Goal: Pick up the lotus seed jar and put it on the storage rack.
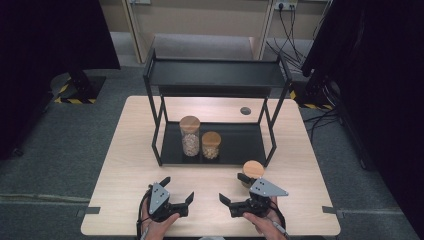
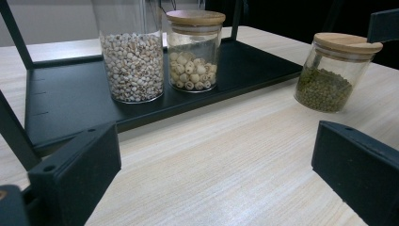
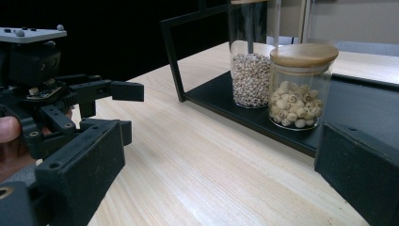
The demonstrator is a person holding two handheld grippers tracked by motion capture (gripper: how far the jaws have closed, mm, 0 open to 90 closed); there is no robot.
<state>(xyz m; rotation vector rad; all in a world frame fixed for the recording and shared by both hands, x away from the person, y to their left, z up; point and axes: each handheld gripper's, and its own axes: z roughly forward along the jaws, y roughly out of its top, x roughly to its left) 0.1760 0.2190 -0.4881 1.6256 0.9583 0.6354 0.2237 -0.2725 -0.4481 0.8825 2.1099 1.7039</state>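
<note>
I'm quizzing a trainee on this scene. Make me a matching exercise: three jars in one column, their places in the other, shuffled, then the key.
Things:
1. tall jar of small pale grains
2. short jar of round white seeds
3. jar of green beans

Places:
A. on the bare table, outside the rack, near the right gripper
B. on the rack's lower shelf, right one of the pair in the high view
C. on the lower shelf, left one of the pair

Pairs: 1-C, 2-B, 3-A
</note>
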